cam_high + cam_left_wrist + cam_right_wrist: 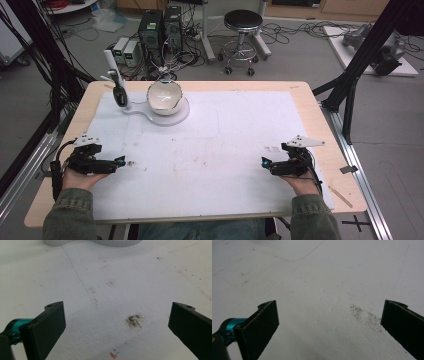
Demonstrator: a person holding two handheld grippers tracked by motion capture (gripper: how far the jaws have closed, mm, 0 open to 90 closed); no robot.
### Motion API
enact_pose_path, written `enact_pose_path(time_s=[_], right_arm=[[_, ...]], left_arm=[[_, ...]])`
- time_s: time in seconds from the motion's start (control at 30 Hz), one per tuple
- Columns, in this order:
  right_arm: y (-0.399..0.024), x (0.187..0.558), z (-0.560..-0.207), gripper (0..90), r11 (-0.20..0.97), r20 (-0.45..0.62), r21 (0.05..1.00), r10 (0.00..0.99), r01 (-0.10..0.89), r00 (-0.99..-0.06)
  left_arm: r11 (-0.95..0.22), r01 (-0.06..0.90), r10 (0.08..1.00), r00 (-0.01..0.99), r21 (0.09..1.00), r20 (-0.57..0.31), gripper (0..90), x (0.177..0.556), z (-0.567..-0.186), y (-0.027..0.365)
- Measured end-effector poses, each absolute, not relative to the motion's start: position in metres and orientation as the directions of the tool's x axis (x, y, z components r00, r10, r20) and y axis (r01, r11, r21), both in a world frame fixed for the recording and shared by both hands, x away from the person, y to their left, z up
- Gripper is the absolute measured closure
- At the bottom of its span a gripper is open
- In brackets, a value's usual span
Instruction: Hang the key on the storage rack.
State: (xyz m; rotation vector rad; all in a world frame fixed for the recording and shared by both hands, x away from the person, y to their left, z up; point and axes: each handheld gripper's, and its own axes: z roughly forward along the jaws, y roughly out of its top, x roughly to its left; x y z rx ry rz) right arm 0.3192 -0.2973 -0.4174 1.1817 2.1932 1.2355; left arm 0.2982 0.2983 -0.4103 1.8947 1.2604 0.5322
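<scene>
The left tool (121, 160) and right tool (263, 162) are held low over the white-sheeted wooden tabletop (210, 145), jaws spread wide, nothing gripped. Farther back, a white bowl (164, 95) is seated on a white stand (155, 113).

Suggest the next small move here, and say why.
Probably the left gripper should reach forward toward the white bowl on its stand: both grippers rest open and empty on the white mat, and the bowl sits far-left, nearer that hand than the right gripper.
</scene>
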Motion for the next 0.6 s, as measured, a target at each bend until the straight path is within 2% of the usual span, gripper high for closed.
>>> enact_pose_path(time_s=[0.3, 0.6], right_arm=[[-0.299, 0.318, -0.418, 0.6, 0.266, 0.087, 0.829, 0.808, 0.492, -0.583], [-0.298, 0.318, -0.42, 0.6, 0.274, 0.085, 0.821, 0.809, 0.5, -0.582]], left_arm=[[-0.178, 0.46, 0.884, 0.464, 0.87, -0.064, 1.7, 0.269, -0.415, 0.303], [-0.174, 0.444, 0.881, 0.469, 0.879, -0.063, 1.7, 0.263, -0.421, 0.306]])
